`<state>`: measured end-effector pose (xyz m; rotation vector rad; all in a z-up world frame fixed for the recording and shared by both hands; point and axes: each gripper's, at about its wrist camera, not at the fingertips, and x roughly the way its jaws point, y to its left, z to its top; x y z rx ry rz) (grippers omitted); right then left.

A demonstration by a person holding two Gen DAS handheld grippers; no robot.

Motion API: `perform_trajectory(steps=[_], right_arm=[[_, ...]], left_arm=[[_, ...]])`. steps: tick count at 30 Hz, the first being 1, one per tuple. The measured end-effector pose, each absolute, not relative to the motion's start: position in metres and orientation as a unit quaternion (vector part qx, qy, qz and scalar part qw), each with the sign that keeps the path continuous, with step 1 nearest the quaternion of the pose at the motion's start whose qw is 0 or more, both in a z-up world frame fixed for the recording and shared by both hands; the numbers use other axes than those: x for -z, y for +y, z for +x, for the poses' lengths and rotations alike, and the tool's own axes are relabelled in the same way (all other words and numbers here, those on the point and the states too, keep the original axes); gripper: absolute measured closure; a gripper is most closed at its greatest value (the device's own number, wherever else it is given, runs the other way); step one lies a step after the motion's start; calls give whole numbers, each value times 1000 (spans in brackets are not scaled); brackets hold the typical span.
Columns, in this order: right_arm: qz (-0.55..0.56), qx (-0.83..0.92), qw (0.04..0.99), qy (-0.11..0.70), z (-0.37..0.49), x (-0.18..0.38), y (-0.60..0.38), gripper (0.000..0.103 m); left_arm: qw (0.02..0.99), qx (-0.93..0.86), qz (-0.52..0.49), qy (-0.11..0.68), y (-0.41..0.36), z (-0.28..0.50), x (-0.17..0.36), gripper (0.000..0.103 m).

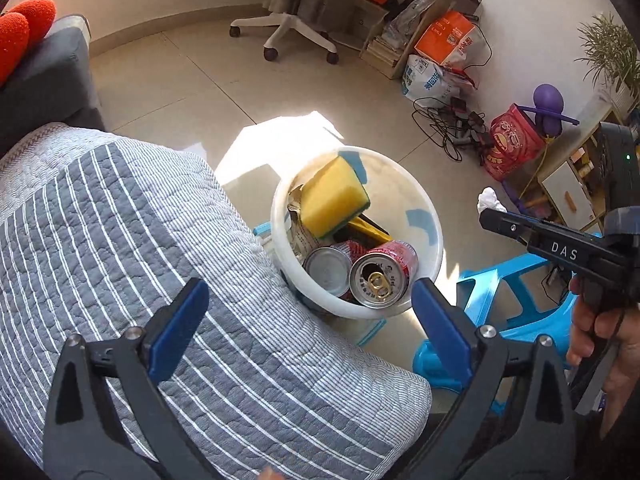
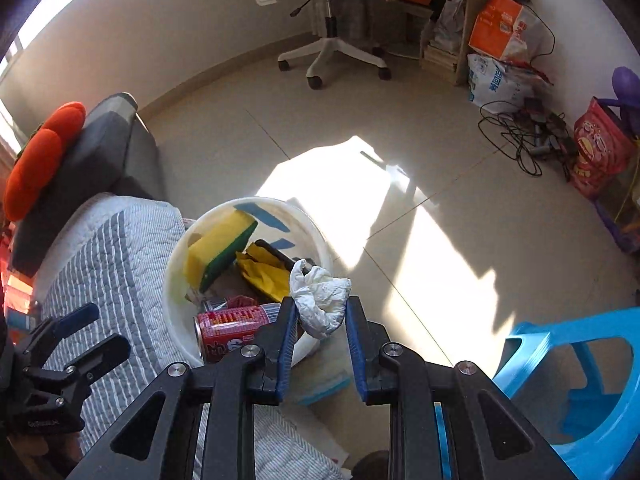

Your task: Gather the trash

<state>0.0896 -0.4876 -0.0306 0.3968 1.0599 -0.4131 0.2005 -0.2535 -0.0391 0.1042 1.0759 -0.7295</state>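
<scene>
A white bucket (image 1: 400,184) stands on the floor beside a quilted seat. It holds a yellow sponge (image 1: 334,196), a red can (image 1: 384,276) with its opened top facing me, a second can (image 1: 328,268) and a yellow wrapper (image 2: 264,272). My left gripper (image 1: 310,292) hovers over the bucket's near rim, open wide, with nothing between its blue pads. My right gripper (image 2: 321,304) is shut on a crumpled white tissue (image 2: 320,300), held just above the bucket's right rim (image 2: 176,300). The tissue (image 1: 490,200) also shows at the right gripper's tip in the left wrist view.
A striped grey quilt (image 1: 140,240) covers the seat at the left, touching the bucket. Blue plastic stools (image 2: 580,380) stand at the right. Farther off are an office chair (image 1: 296,28), tangled cables (image 1: 448,124), bags and boxes along the wall. Sunlit tiled floor lies beyond the bucket.
</scene>
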Motion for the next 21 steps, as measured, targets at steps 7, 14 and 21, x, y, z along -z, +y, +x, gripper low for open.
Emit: perform_trajectory(steps=[7,14,21], right_arm=[[236,205,826,468,100,30,-488,32],[222,209,830,467,78,8,-469,29],[142,222,841,472,39,-15,-404,20]], left_arm=[[818,282,66,497,-177,174,28,1],[842,202,46,498,-112,144,20,1],[871,159,48,463,-95,105,0,1]])
